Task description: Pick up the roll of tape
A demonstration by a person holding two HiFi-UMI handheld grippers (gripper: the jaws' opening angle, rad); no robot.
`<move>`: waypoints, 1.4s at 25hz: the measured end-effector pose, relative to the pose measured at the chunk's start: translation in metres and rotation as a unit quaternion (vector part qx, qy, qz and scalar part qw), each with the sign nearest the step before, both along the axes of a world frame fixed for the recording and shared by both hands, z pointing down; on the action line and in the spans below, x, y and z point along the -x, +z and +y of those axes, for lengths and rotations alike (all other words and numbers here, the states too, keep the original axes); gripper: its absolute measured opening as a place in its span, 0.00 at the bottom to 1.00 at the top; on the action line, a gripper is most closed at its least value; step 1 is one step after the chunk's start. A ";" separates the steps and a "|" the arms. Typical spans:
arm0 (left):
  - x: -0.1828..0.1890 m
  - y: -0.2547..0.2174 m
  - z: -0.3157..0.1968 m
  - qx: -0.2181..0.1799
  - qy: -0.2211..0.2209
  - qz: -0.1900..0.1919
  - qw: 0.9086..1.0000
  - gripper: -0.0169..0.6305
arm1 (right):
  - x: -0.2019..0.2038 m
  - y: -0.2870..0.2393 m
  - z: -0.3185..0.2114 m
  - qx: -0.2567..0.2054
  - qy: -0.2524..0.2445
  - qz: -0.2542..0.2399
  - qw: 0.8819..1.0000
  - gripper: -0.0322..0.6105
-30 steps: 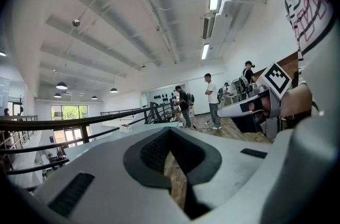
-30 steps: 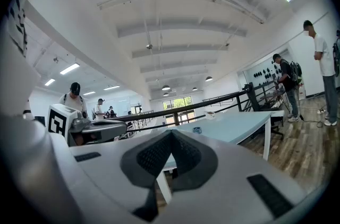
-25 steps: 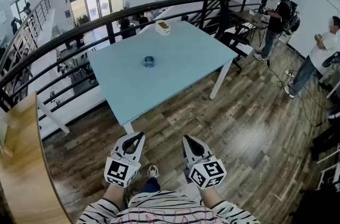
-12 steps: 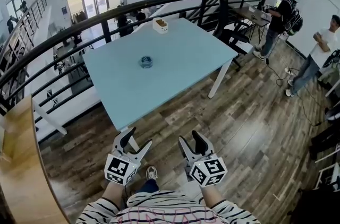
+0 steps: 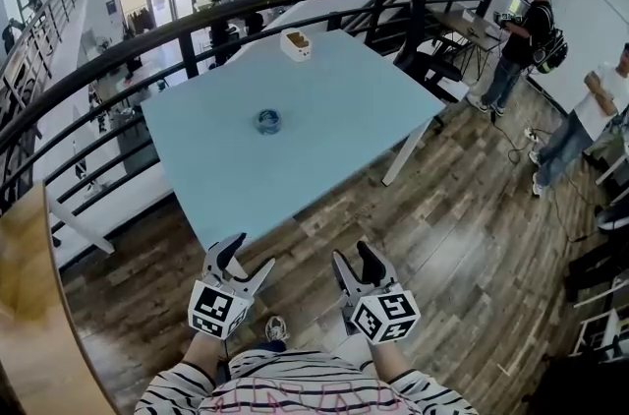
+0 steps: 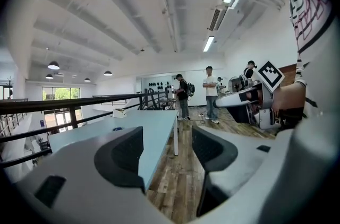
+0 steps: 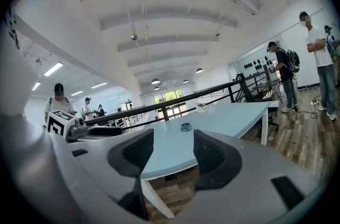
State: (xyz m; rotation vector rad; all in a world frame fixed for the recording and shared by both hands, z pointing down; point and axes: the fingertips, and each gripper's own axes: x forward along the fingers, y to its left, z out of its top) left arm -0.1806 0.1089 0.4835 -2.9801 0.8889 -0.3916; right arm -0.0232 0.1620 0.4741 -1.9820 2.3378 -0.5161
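The roll of tape (image 5: 268,120) is a small dark blue ring lying flat near the middle of the light blue table (image 5: 334,98). Both grippers hang over the wooden floor, short of the table's near corner. My left gripper (image 5: 246,258) is open with nothing between its jaws. My right gripper (image 5: 354,256) is open and empty too. In the right gripper view the tape (image 7: 185,127) shows far ahead on the table (image 7: 228,114), above the gap of the open gripper (image 7: 172,156). The left gripper view looks past the open left gripper (image 6: 166,156) along the table's side (image 6: 154,125).
A small white box (image 5: 296,44) stands at the table's far edge. A black railing (image 5: 187,28) runs behind and to the left of the table. Two people (image 5: 521,29) stand at the far right by a desk. A wooden ledge (image 5: 39,305) is at my left.
Both grippers have gone from shut to open. They and the head view have moved forward, so the table's near corner now lies closer to the jaws.
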 end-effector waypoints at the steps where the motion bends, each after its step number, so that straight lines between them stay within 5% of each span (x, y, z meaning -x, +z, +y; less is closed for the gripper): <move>1: 0.000 0.001 -0.009 0.000 0.003 -0.001 1.000 0.44 | 0.000 0.001 -0.008 0.001 0.003 -0.001 1.000 0.41; 20: -0.014 0.018 -0.134 0.011 0.035 -0.020 0.999 0.44 | -0.020 0.015 -0.118 0.017 0.047 -0.011 0.999 0.40; 35: -0.074 0.015 -0.213 0.003 -0.088 -0.026 0.996 0.43 | -0.089 0.027 -0.232 0.026 -0.080 -0.011 0.996 0.40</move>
